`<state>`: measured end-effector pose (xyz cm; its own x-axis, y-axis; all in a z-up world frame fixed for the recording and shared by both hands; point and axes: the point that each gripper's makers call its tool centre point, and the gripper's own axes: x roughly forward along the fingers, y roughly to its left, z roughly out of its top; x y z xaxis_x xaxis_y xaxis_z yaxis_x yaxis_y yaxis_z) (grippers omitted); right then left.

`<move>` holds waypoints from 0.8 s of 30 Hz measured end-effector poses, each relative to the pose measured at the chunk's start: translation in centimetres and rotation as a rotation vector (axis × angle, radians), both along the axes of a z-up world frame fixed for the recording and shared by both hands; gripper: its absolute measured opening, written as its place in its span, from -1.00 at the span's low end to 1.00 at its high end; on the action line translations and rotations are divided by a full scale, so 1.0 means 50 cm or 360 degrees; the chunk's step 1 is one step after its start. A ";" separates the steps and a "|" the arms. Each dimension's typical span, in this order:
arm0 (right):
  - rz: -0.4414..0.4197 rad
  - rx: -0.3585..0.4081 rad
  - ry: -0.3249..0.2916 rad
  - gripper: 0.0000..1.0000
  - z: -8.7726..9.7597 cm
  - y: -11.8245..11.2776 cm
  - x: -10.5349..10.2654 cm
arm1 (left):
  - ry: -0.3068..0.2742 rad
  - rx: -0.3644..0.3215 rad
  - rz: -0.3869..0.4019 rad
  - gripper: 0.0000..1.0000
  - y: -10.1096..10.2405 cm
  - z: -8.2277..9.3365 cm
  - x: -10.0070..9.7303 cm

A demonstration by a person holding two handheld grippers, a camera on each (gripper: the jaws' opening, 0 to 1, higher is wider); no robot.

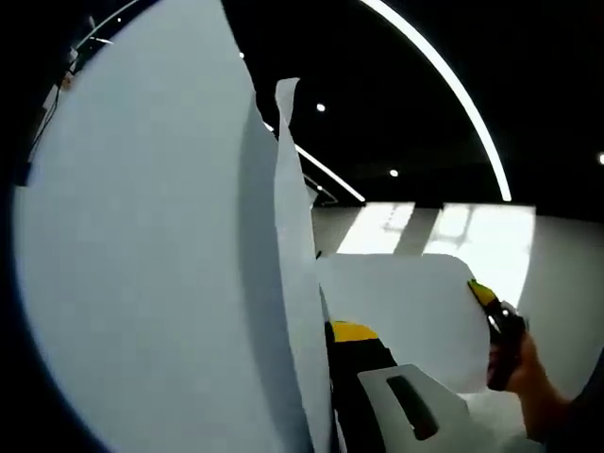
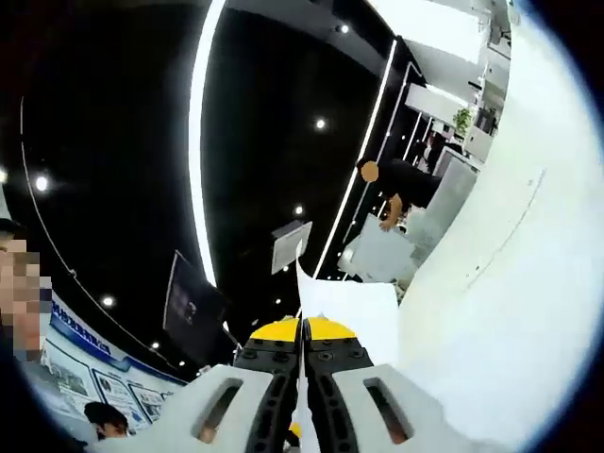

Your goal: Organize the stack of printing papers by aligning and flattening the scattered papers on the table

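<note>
the right claw (image 2: 302, 351) is clenched on the edge of the printing papers (image 2: 351, 311), which are lifted up toward the dark ceiling. the left claw (image 1: 326, 377) grasps sheets (image 1: 142, 264) standing on edge too. likely risk: loose sheets could fan apart and slip free, since each grip pinches just one edge.

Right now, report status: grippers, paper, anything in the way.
Right gripper shut on paper sheet, lifted off the table. Left gripper jaws mostly hidden behind paper stack held upright. Nothing seen in the way; person far behind.
</note>
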<state>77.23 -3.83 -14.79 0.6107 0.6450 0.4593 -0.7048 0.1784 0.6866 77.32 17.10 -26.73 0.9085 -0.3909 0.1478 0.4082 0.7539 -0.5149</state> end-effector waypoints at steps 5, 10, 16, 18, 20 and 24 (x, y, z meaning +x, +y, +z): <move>0.0078 0.0025 -0.0072 -1.00 0.052 0.022 -0.023 | 0.0000 -0.0022 0.0000 -0.87 0.004 0.002 -0.001; 0.0146 0.0019 -0.0134 -1.00 0.090 0.054 -0.044 | 0.0000 -0.0024 -0.0003 -0.87 0.003 0.003 -0.002; 0.0235 0.0025 -0.0190 -1.00 0.130 0.094 -0.092 | -0.0001 -0.0034 -0.0009 -0.87 0.004 0.004 -0.001; 0.0274 0.0028 -0.0222 -1.00 0.146 0.104 -0.109 | -0.0001 -0.0034 -0.0009 -0.87 0.004 0.004 -0.001; 0.0301 0.0038 -0.0253 -1.00 0.163 0.111 -0.125 | -0.0001 -0.0035 -0.0009 -0.87 0.004 0.004 -0.002; 0.0347 0.0057 -0.0311 -1.00 0.195 0.119 -0.152 | -0.0001 -0.0034 -0.0011 -0.87 0.004 0.004 -0.002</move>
<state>69.61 2.13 -5.04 0.3574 0.7325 0.5795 -0.8432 -0.0137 0.5374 77.24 17.30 -26.55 0.9056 -0.3939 0.1572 0.4138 0.7397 -0.5307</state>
